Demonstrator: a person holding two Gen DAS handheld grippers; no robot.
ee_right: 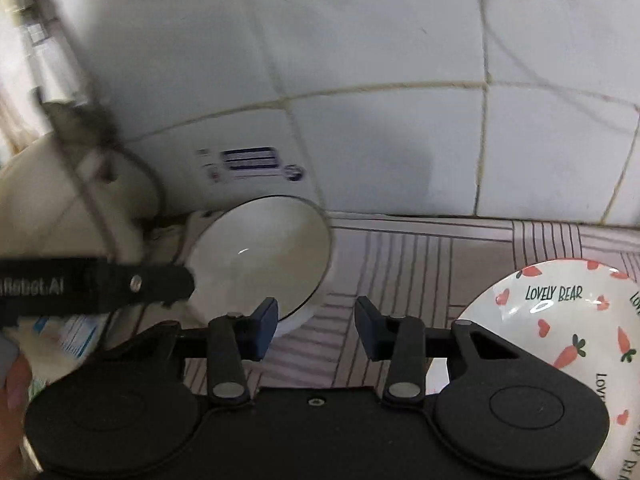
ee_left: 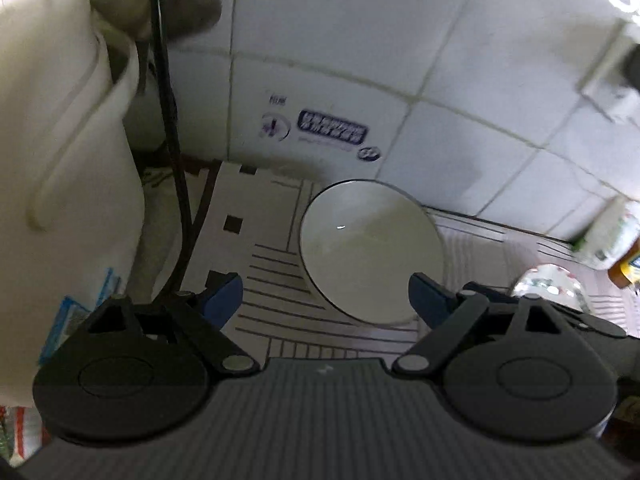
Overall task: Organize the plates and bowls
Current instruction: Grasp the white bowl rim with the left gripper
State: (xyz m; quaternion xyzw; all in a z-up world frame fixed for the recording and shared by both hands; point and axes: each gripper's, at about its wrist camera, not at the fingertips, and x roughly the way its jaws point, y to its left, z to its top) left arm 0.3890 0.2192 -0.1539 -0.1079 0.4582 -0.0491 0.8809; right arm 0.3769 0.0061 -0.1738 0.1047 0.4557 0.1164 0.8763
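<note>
bowls: 1 plain white (ee_right: pixel 264 256) | plates: 1 with carrot and heart print (ee_right: pixel 560 320) | grippers: 2, left (ee_left: pixel 326 300) and right (ee_right: pixel 316 328) | bottles: 1, blurred (ee_left: pixel 604 240)

Tiled wall (ee_left: pixel 460 40), white, grey grout; blue sticker (ee_left: pixel 332 128) low on it. Striped mat (ee_left: pixel 280 280) covering the counter. White bag (ee_left: pixel 60 160) at left, black cable (ee_left: pixel 168 120) hanging beside it. Bottle (ee_left: pixel 608 236), green-labelled, at far right, blurred.
</note>
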